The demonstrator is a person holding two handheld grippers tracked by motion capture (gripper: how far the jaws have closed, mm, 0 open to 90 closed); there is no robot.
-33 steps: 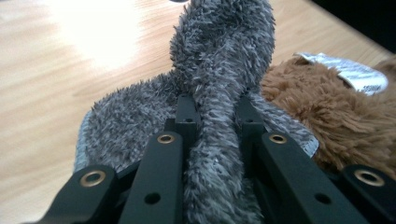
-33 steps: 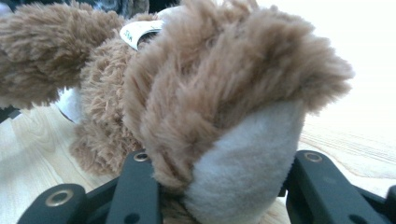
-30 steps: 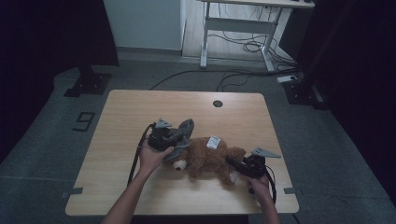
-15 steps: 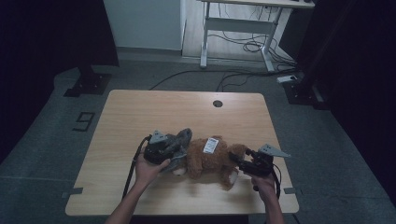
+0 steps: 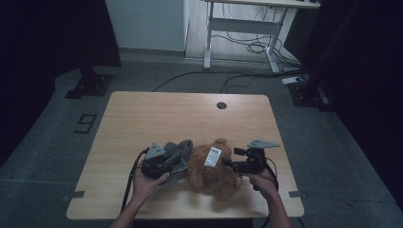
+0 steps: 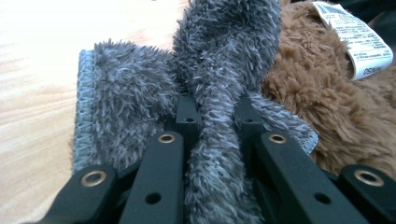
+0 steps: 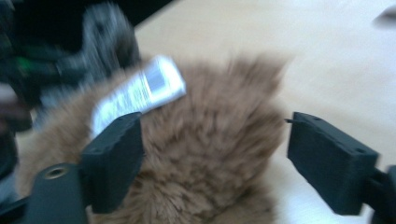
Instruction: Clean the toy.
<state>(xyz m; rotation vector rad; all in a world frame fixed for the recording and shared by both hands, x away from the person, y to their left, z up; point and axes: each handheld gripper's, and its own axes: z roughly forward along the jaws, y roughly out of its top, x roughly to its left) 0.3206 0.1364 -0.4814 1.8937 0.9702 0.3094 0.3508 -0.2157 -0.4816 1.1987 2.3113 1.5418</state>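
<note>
On the near half of the wooden worktop [image 5: 157, 118] lies a brown plush toy [image 5: 211, 173], with a white sewn-in label [image 5: 213, 156] on its upper side. A grey fluffy cloth [image 5: 178, 154] lies against the toy's left side, touching it.

The left hand-held gripper [image 5: 166, 164] sits at the near left of the toy, held by the person's left hand [image 5: 145, 183]. In the left gripper view its two black jaws are drawn close together and pinch a raised fold of the grey cloth [image 6: 224, 93] between them; the brown toy [image 6: 327, 107] lies just to the right of the fold, with the label [image 6: 357, 39] at the upper right.

The right hand-held gripper [image 5: 237, 164] is at the toy's right side, held by the right hand [image 5: 261, 183]. In the right gripper view, which is blurred, its jaws stand wide apart with the toy's brown fur [image 7: 210, 154] between them; the jaws grip nothing, though the left one lies close against the fur near the label [image 7: 140, 91].
</note>
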